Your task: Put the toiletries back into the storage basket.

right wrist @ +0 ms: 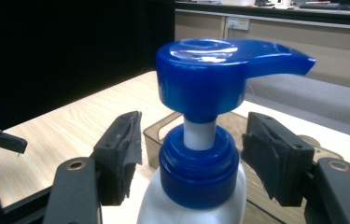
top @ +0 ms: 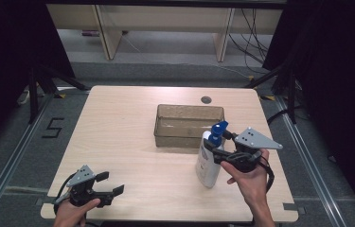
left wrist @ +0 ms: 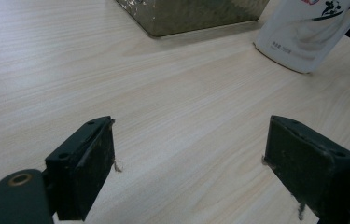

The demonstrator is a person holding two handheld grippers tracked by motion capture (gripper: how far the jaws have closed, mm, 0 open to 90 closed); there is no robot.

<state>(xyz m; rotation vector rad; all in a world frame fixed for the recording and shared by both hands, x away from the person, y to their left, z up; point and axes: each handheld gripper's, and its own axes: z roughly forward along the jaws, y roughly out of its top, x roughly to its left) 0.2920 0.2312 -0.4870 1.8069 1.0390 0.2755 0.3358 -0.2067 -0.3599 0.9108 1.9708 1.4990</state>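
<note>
Pump bottle, white plastic with a blue screw collar and blue dispenser head [top: 209,161], is being stood upright on the pale wood-grain table [top: 132,142], just in front of the near right corner of the clear brownish plastic tray [top: 189,125], and it is being approached at neck height by the right gripper.

Left to right: the left gripper [top: 106,184] is being held low over the near left part of the table, well apart from the bottle and seemingly parked out of the way. In the left gripper view, its jaws are being kept spread wide with nothing between them but bare tabletop; the tray corner [left wrist: 191,16] and the bottle's white lower body [left wrist: 308,32] are being seen far ahead, beyond the right-hand jaw.

The right gripper [right wrist: 191,156] is being held level with the bottle's neck, probably so that the narrow collar can be pinched under the pump head. In the right gripper view, the blue collar [right wrist: 198,170] is being framed squarely between the two jaws, with a visible gap on either side; the pads are not yet being pressed against it. So the jaws are released and moderately parted, nothing being gripped. The spout is being pointed past the right-hand jaw.
</note>
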